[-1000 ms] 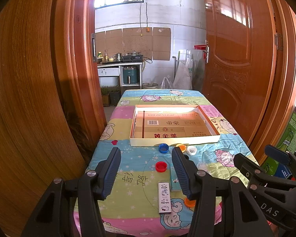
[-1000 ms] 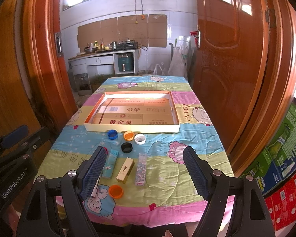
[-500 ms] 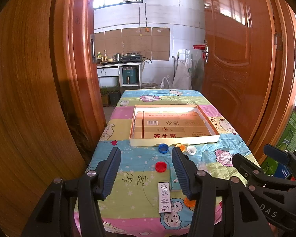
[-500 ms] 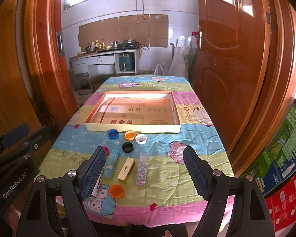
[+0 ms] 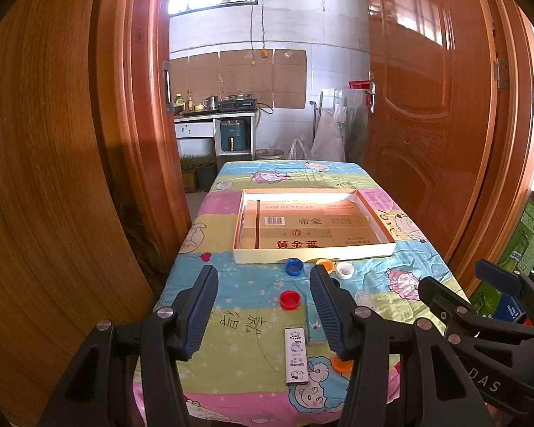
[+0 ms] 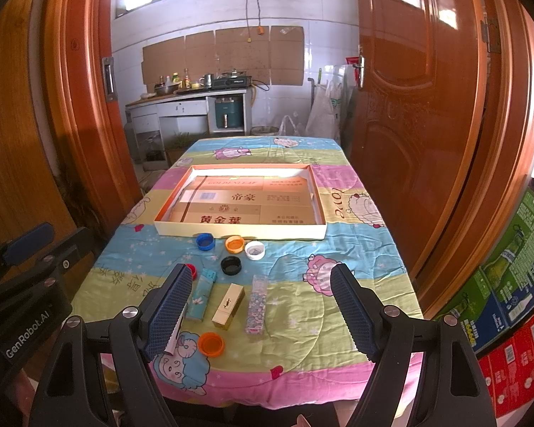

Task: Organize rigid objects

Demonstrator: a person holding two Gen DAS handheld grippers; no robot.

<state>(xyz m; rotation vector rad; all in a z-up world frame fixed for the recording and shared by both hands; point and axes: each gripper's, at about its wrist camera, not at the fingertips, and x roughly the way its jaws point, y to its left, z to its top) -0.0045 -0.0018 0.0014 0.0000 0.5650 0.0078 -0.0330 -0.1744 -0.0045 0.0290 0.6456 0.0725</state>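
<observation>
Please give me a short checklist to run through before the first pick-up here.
1. Left hand-held gripper open, nothing between its fingers: ok.
2. Right hand-held gripper open, nothing held: ok.
3. Tray holds no loose items: ok.
4. Caps all outside the tray, such as the blue cap: ok.
5. Gold box lies apart from its neighbours: ok.
6. White box fully visible: ok in the left view, mostly hidden in the right.

This is a lived-in home: carved wooden doors (image 6: 406, 114) open onto a tiled kitchen with a gas stove (image 6: 231, 80), bottles and a kettle on a counter (image 6: 181, 98), and a cartoon quilt (image 6: 338, 323) covers the desk.
</observation>
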